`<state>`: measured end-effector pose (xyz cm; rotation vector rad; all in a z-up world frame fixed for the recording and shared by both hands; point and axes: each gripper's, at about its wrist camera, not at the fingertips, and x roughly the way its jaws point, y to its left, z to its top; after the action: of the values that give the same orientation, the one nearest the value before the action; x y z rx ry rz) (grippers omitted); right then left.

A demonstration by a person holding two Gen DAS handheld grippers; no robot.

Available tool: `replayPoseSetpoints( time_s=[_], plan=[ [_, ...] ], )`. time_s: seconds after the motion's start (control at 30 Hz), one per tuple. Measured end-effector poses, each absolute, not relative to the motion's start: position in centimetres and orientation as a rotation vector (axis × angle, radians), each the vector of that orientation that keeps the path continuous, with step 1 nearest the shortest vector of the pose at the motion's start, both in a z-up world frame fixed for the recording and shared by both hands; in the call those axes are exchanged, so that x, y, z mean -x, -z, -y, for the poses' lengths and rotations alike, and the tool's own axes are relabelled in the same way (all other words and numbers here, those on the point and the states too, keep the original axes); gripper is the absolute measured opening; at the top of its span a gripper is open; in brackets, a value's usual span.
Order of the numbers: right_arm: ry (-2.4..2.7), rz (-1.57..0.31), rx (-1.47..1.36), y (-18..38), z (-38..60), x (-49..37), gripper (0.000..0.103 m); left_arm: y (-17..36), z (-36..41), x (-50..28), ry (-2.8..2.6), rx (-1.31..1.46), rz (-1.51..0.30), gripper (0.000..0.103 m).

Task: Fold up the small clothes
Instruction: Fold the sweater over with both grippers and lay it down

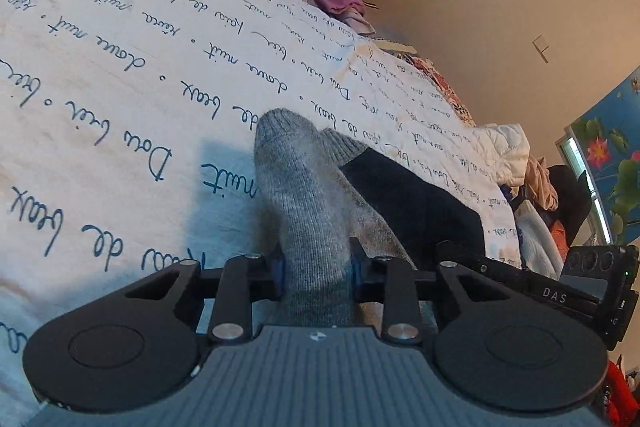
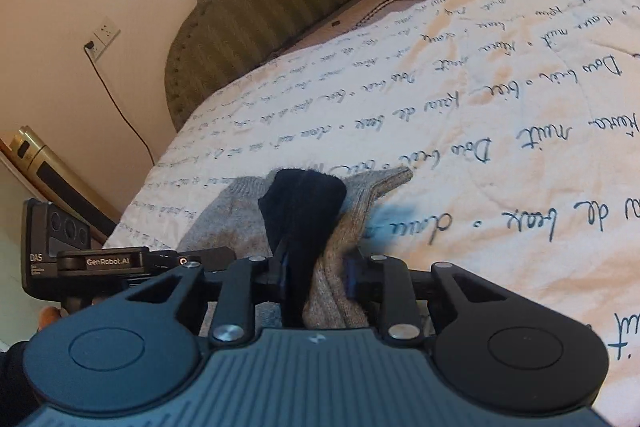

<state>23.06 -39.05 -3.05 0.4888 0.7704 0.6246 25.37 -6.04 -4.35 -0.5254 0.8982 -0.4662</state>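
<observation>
**A:** What does the left wrist view show?

**B:** The left hand-held gripper (image 1: 318, 275) has its jaws closed narrowly on a soft grey knitted sock with a dark navy section (image 1: 304, 195). The sock runs forward from between the fingers and lies on a bed covered by a white quilt printed with blue handwriting (image 1: 120, 67). Its ribbed grey end points away from the camera. The dark part lies just to the right, touching the grey.

**A:** And the right wrist view?

**B:** The right hand-held gripper (image 2: 318, 279) is also clamped narrowly, holding bunched fabric of the grey and navy sock (image 2: 316, 227): dark cloth on the left, grey on the right. More grey knit spreads on the quilt (image 2: 480, 107) just beyond the fingers.

**A:** How would the sock handle?

**B:** It looks light, limp and slightly fuzzy, so likely easy to pinch and unlikely to slip, but it will sag and crumple wherever unsupported. Gripping near opposite ends, as each gripper appears to, seems best for keeping it flat while folding.
</observation>
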Motion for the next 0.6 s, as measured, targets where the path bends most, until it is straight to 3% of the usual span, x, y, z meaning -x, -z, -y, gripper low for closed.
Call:
replayPoseSetpoints(
  time_s=[0.23, 0.37, 0.43, 0.53, 0.57, 0.6],
  plan=[
    [-0.767, -0.742, -0.502, -0.4, 33.1, -24.3, 0.025, 1.6, 1.2, -25.3, 0.4, 0.499, -0.876, 0.026],
    [-0.794, -0.751, -0.522, -0.2, 29.6, -27.3, 0.02, 1.1, -1.7, -27.4, 0.333, 0.471, -0.891, 0.009],
    [-0.772, -0.759, -0.55, 0.4, 28.9, -29.1, 0.014, 1.8, -2.0, -29.1, 0.322, 0.436, -0.912, 0.008],
    [-0.681, -0.798, -0.621, 2.5, 29.1, -32.3, 0.014, 3.7, -1.1, -30.9, 0.333, 0.382, -0.938, 0.009],
    [-0.664, -0.819, -0.643, 3.3, 29.4, -33.0, 0.016, 4.3, -1.0, -31.2, 0.338, 0.392, -0.943, 0.019],
    [-0.635, -0.845, -0.662, 4.0, 29.7, -33.3, 0.016, 4.6, -1.2, -31.1, 0.333, 0.42, -0.936, 0.019]
  ],
)
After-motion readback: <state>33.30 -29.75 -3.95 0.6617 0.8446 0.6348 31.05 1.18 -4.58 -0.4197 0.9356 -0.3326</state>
